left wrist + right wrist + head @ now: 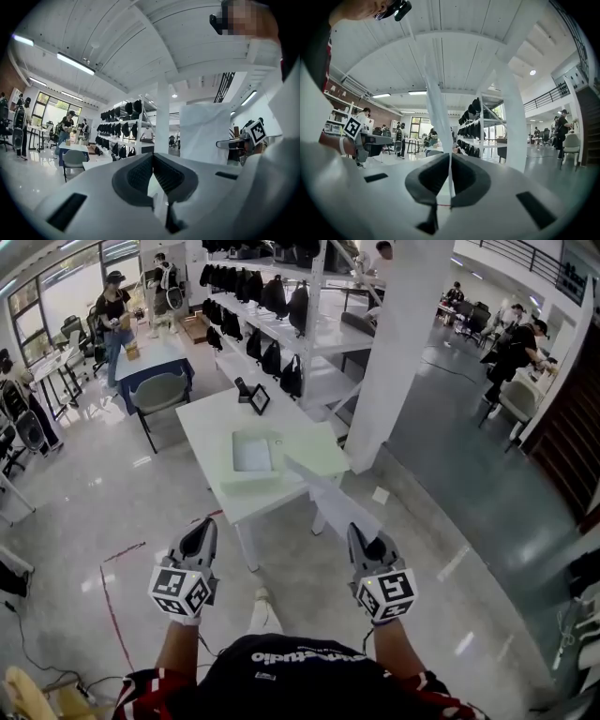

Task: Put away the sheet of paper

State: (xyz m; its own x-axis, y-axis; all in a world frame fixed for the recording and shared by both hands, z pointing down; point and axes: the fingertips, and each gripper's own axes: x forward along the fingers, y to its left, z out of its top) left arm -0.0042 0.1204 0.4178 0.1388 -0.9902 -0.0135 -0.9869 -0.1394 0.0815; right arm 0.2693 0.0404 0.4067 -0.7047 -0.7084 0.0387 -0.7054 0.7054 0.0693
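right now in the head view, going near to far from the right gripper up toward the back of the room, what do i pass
right gripper → sheet of paper clamped in it → small black frame → shelving rack with black bags

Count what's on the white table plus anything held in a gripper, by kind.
white sheet of paper, held in the right gripper: 1
pale green shallow tray: 1
pale green flat board: 1
small black upright objects: 2
Total: 5
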